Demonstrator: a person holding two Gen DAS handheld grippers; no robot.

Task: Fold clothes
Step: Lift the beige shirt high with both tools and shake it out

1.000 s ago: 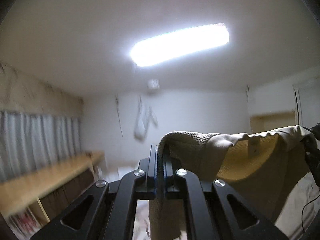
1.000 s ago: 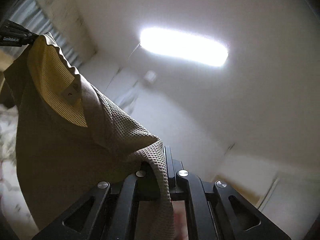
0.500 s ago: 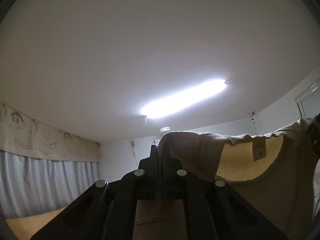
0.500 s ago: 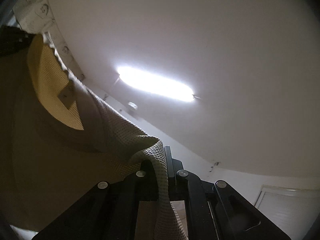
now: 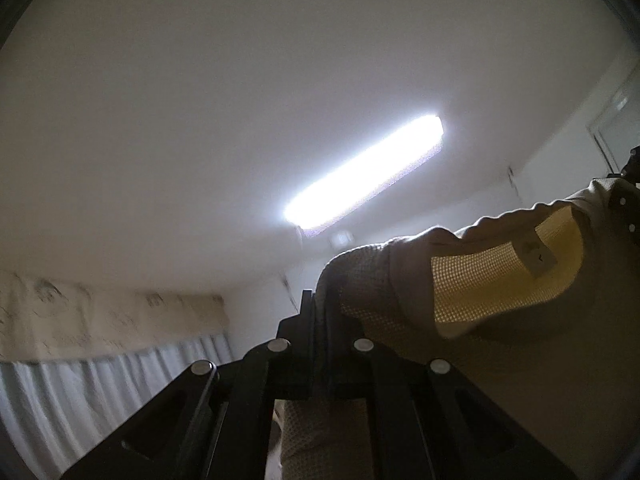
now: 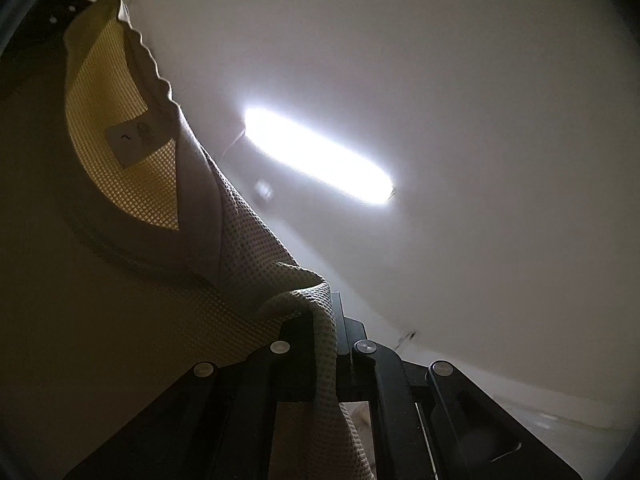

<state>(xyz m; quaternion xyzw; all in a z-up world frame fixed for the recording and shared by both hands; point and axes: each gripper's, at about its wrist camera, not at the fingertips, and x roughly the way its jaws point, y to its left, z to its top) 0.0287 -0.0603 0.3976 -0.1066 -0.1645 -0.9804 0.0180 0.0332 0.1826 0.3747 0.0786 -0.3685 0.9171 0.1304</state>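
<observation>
A white ceiling (image 5: 200, 120) fills most of both wrist views, with a long bright strip light (image 5: 364, 174) set in it. Only in the left wrist view are a pleated white curtain (image 5: 100, 380) and a patterned pelmet (image 5: 100, 316) above it seen, low at the left; a pale door frame (image 5: 612, 120) is seen at the far right edge. In the right wrist view only bare ceiling and a strip of wall are seen beyond the light.

A beige waffle-knit shirt (image 6: 100, 320) is held up in the air, stretched between the two tools, its neckline open toward the cameras and lit yellow from behind. The left gripper (image 5: 318, 312) is clamped on the fabric at one shoulder, with cloth draped over its right finger and hanging below. The right gripper (image 6: 326, 312) is closed on the other shoulder, a fold running down between its fingers.

A small neck label (image 6: 132, 142) is seen inside the collar in both views. Each view catches the other tool only as a dark shape at the shirt's far edge.
</observation>
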